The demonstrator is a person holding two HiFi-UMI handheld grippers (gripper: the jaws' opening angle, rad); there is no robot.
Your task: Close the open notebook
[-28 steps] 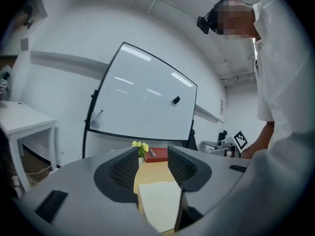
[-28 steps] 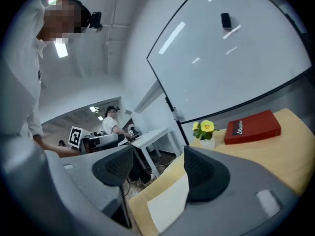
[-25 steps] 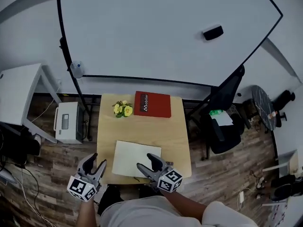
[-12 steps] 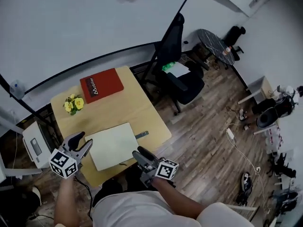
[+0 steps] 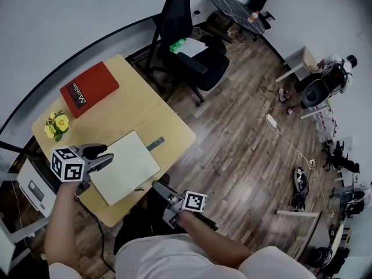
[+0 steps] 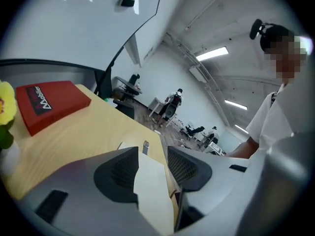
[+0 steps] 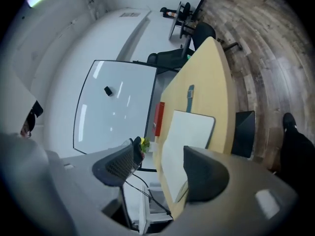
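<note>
The notebook (image 5: 125, 167) lies flat on the wooden table (image 5: 139, 115), its white page facing up. My left gripper (image 5: 103, 155) is at the notebook's left edge, jaws open. In the left gripper view the white page (image 6: 150, 181) runs between the open jaws of the left gripper (image 6: 152, 154), and neither pad presses on it. My right gripper (image 5: 160, 193) is open just off the table's near edge, below the notebook. The right gripper view looks past the right gripper (image 7: 161, 149) and over the notebook (image 7: 189, 136), with nothing held.
A red book (image 5: 88, 89) and a small pot of yellow flowers (image 5: 55, 125) sit at the table's far side. A dark pen-like strip (image 5: 154, 143) lies beside the notebook. A black office chair (image 5: 186, 45) stands beyond the table. Cables lie on the wood floor.
The head view has swung, so the table now sits at the left. My left gripper has closed in on the notebook's left edge. The right gripper has dropped and rolled by the near edge.
</note>
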